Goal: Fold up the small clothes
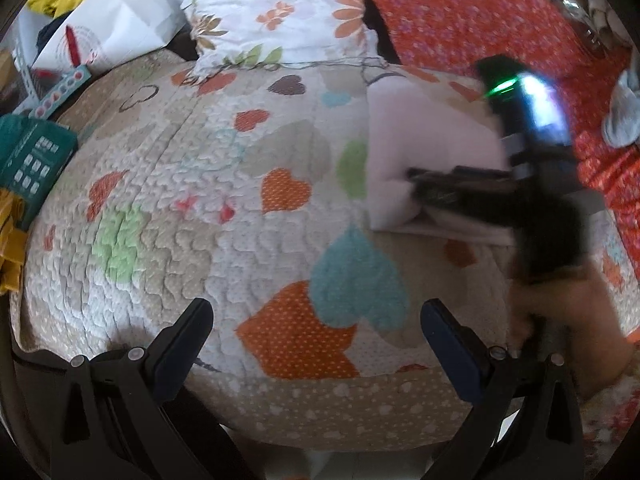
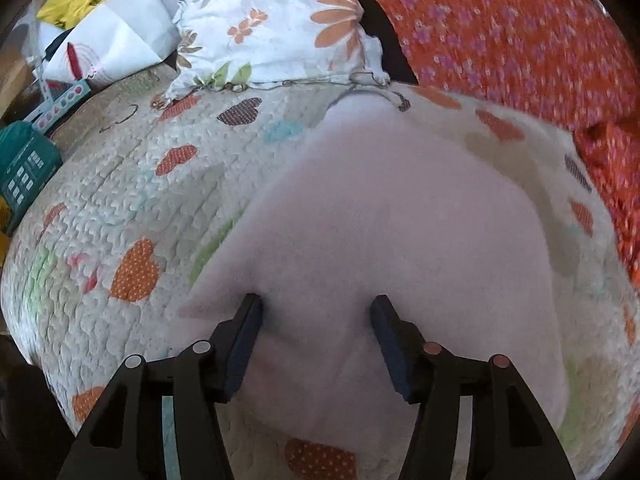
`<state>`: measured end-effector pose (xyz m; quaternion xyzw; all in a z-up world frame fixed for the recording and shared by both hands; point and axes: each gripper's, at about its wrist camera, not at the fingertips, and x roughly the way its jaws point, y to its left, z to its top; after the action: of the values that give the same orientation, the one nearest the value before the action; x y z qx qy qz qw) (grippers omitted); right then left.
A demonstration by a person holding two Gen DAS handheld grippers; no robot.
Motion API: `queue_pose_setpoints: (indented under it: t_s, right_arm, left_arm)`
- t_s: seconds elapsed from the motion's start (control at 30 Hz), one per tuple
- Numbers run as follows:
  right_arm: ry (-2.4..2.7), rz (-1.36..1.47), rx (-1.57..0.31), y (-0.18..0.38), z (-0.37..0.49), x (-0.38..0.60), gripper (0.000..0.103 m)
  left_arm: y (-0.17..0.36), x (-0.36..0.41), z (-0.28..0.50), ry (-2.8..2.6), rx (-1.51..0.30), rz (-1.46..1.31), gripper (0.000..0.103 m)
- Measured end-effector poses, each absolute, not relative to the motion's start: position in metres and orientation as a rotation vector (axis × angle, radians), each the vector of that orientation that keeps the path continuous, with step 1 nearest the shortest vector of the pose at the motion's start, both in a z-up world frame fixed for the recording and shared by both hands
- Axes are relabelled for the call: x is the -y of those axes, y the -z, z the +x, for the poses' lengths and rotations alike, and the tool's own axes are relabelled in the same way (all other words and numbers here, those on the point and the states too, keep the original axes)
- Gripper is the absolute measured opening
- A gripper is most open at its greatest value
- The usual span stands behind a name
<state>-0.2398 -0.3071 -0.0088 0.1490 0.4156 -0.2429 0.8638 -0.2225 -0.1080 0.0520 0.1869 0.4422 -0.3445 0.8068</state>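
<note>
Jaws on the right gripper (image 2: 316,308) stand partly spread with the pale pink garment (image 2: 384,240) running between and ahead of them — cloth bulges up into the gap, but the pads look just clear of it, so I read this as straddling, not a pinch. Left gripper (image 1: 316,320) has its jaws spread wide with nothing between them, only the heart-print quilt (image 1: 180,200) below. From the left wrist view the garment (image 1: 420,148) lies ahead of and to the right of the left jaws, well apart from them, and looks already doubled over: a stacked edge shows at its near side, where the right gripper (image 1: 436,186) comes in low and nearly flat. That shallow angle fits either tucking under a layer or pressing a fold flat; can't tell which, the frame is smeared with motion. The left likely hangs back to keep clear of the working side — a judgement only. Floral pillow (image 2: 272,28) sits far ahead of both, red flowered cloth (image 2: 500,40) ahead and right. Risk: closing on the bulge would bunch several layers and wreck the fold.
</note>
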Motion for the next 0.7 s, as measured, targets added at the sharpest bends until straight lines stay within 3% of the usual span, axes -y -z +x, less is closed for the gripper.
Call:
queue_pose_setpoints:
  t_s: [0.1,0.2,0.4,0.57,0.7]
  right_arm:
    - [0.518,0.331,-0.807,-0.014,-0.255,0.311,0.06]
    - [0.578,0.319,-0.75,-0.031,-0.266,0.315,0.048]
    - [0.517,0.23,-0.945,0.014,-0.235,0.308,0.048]
    - [0.487,0.312,-0.856,-0.02,-0.26,0.31,0.048]
    - [0.506,0.359,-0.822,-0.034,-0.298,0.322,0.057]
  left_arm:
    - [-0.05,0.105,-0.215,0.734,-0.959,0.38,0.103]
    - [-0.046,0.105,-0.21,0.738,-0.988,0.355,0.103]
    - [-0.047,0.098,-0.207,0.73,-0.994,0.341,0.103]
    - [-0.047,0.091,-0.197,0.713,-0.998,0.325,0.103]
    - [-0.049,0.083,-0.192,0.702,-1.0,0.302,0.103]
